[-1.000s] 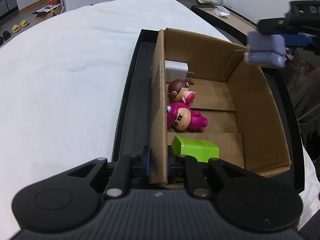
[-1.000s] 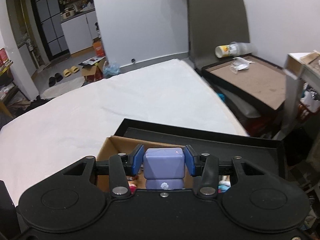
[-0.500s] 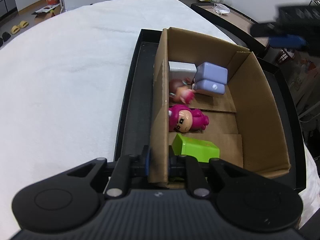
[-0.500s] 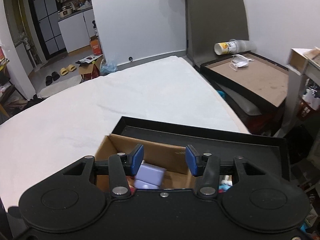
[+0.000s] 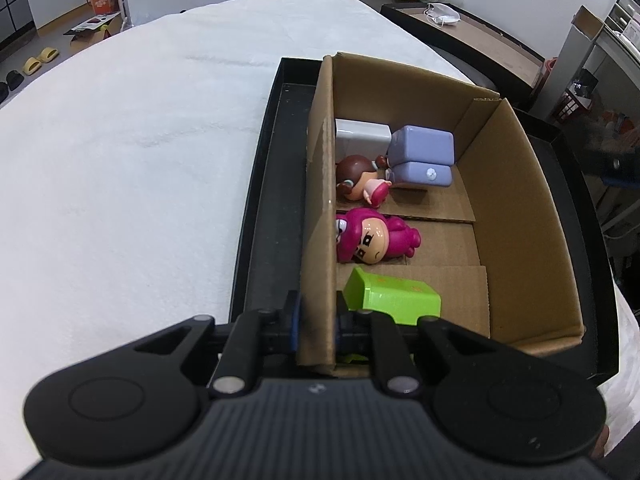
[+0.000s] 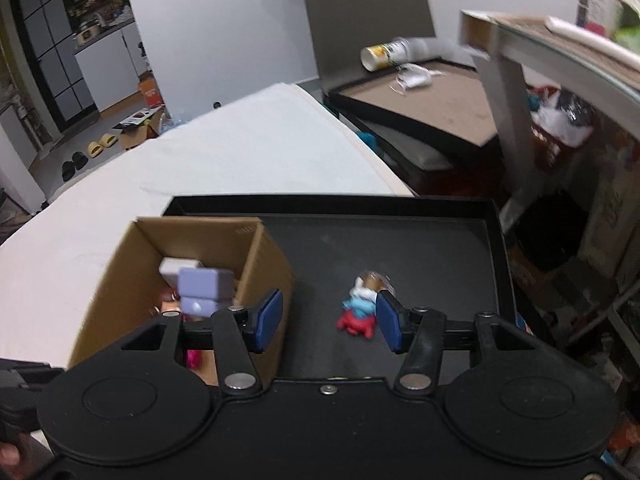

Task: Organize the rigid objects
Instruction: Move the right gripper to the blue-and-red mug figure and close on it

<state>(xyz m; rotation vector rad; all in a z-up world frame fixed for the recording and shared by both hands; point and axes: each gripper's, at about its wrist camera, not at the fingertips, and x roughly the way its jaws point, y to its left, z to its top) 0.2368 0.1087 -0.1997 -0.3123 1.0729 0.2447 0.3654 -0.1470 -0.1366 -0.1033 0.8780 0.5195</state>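
My left gripper [image 5: 316, 318] is shut on the near left wall of the cardboard box [image 5: 516, 208]. Inside the box lie a lilac block [image 5: 422, 156], a white charger [image 5: 362, 134], a brown-haired figurine [image 5: 360, 180], a magenta figurine [image 5: 376, 240] and a green block [image 5: 390, 300]. My right gripper [image 6: 328, 320] hangs over the black tray [image 6: 420, 240], to the right of the box [image 6: 264, 256]; its jaws are opening with nothing between them. A small red, blue and white figurine [image 6: 360, 308] lies on the tray just beyond its fingertips. The lilac block [image 6: 204, 288] shows in the box.
The black tray [image 5: 272, 184] rests on a white cloth-covered surface [image 5: 140, 160]. A second tray holding a paper cup [image 6: 380, 56] and a face mask [image 6: 412, 76] stands behind on the right. Cluttered shelves [image 6: 560, 120] flank the right side. Slippers and cartons lie on the far floor.
The right gripper let go of the lilac block, which dropped into the far end of the box. That gripper then swung right over the tray and widened. The left gripper stayed put.
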